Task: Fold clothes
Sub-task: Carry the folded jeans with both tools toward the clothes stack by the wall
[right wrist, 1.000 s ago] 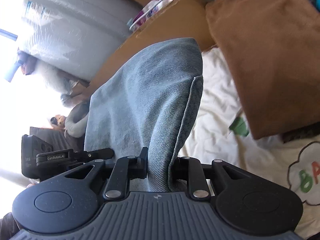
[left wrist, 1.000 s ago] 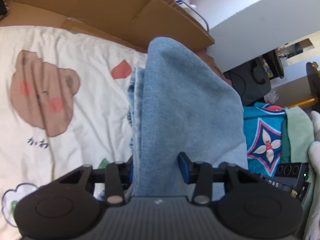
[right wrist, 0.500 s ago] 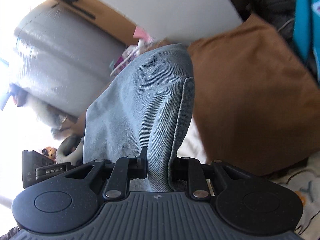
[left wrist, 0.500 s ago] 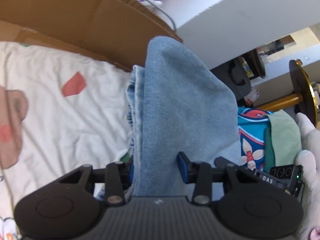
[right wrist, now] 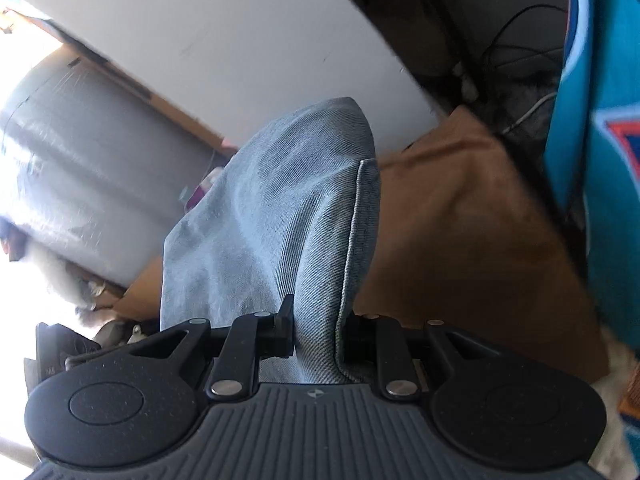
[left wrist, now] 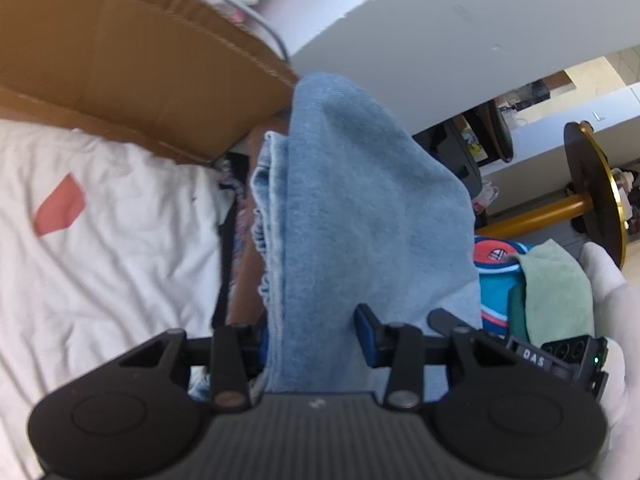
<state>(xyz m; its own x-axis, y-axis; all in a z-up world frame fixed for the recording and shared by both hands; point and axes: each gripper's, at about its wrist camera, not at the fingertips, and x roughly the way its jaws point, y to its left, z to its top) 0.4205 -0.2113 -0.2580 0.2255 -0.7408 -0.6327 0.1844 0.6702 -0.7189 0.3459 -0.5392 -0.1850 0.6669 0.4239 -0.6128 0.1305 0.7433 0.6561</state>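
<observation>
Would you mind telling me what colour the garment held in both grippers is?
Light blue denim garment, clearest in the left wrist view.

left view: bear print gone off the white sheet (left wrist: 120,248); cardboard box (left wrist: 140,60) fills upper left
right view: teal garment (right wrist: 592,128) enters at right edge; brown cushion (right wrist: 472,240) now lower

Left gripper (left wrist: 314,336): jaws closed on a bunched fold of blue denim garment (left wrist: 360,216), which rises ahead of them. White printed sheet (left wrist: 108,248) lies left of the jaws; cardboard box (left wrist: 132,60) beyond; teal patterned cloth (left wrist: 494,280) to their right.
</observation>
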